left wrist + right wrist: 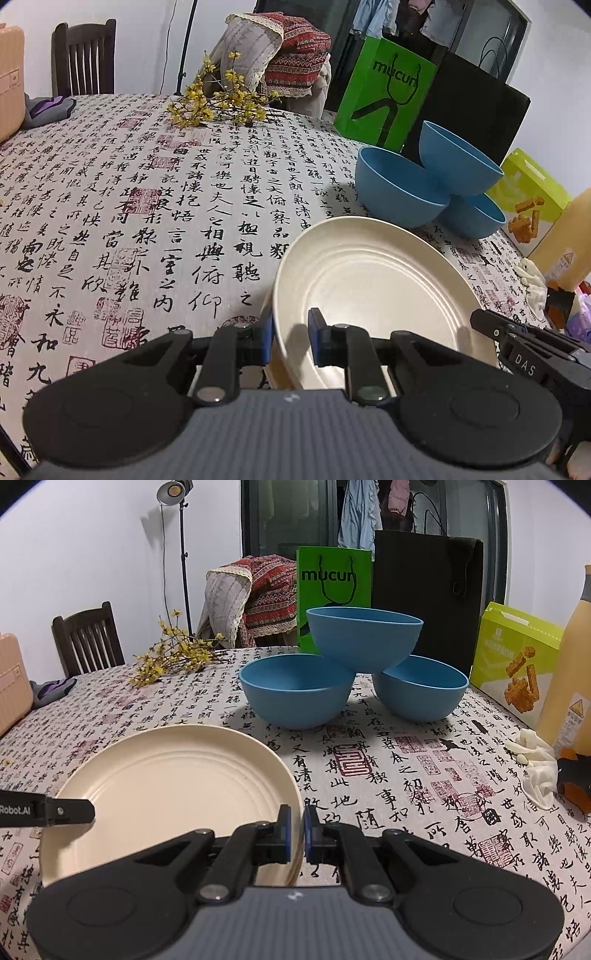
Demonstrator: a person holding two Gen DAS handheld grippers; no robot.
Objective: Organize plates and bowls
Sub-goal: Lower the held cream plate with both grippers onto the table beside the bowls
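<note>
The blue-padded fingers (267, 334) of the left gripper (291, 338) are clamped on the left rim of a round cream plate with ringed grooves (373, 280): one pad is outside the rim, the other inside, over the plate's floor. The plate stretches away from the fingers, and it appears tilted. Beyond its far edge are three blue plastic bowls (402, 192); two rest on the calligraphy-printed tablecloth (129, 192) and the third sits on their rims. At the right of the fingers, the black tip of the right gripper (491, 326) is at the plate's right rim. Far ahead and to the left lie yellow flower twigs (218, 103).

In the right wrist view, the fingers (284, 830) of the right gripper (297, 832) are pressed together on the plate's (173, 782) right rim, with the thin edge between the pads. The plate lies to the left of these fingers, and the left gripper (74, 810) enters at its opposite side. The bowls (295, 690) stand ahead, well apart from the plate. To the right are a green snack box (517, 657) and a crumpled white tissue (535, 768).
</note>
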